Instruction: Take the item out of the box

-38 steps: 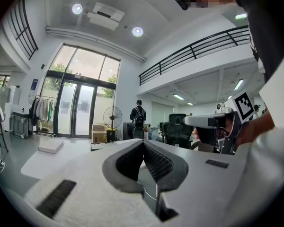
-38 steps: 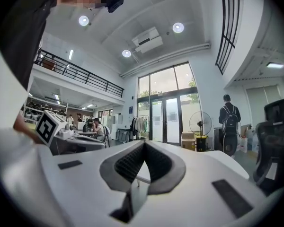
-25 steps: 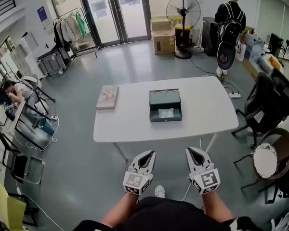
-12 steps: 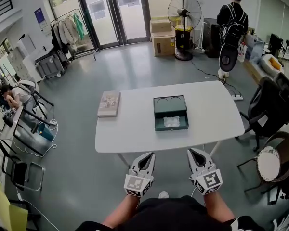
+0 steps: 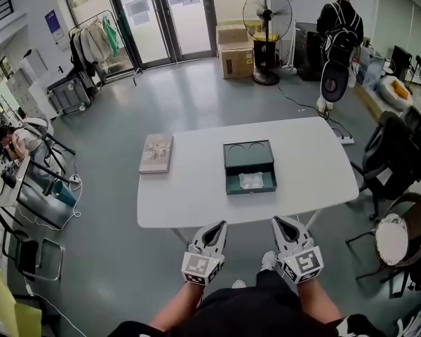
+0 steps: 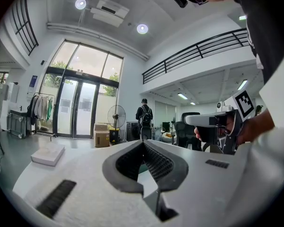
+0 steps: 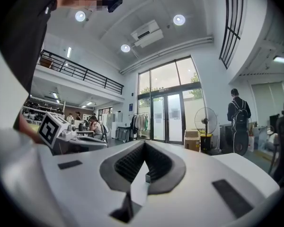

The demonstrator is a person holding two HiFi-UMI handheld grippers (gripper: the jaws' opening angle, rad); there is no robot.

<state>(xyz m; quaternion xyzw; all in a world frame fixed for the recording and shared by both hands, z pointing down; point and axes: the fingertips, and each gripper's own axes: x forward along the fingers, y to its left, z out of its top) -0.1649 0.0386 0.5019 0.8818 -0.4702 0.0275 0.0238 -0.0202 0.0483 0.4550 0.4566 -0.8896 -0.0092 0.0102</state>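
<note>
A dark green box (image 5: 249, 166) lies open on the white table (image 5: 196, 188), its lid folded back toward the far side. A crumpled white item (image 5: 251, 181) rests in its near compartment. My left gripper (image 5: 217, 227) and my right gripper (image 5: 278, 223) hang side by side short of the table's near edge, both well clear of the box. Each has its jaws shut with the tips meeting and nothing between them. In the left gripper view the left gripper (image 6: 143, 143) points at the table, and the right gripper (image 6: 213, 122) shows at the right.
A flat tan book-like box (image 5: 156, 153) lies at the table's left end. Black office chairs (image 5: 400, 149) stand to the right. A standing fan (image 5: 266, 12), cardboard boxes (image 5: 236, 51) and a person with a backpack (image 5: 337, 27) are beyond the table. A clothes rack (image 5: 91, 44) stands far left.
The view has drawn slightly nearer the table and the box now sits closer to me. Both grippers keep the same shut pose in front of me.
</note>
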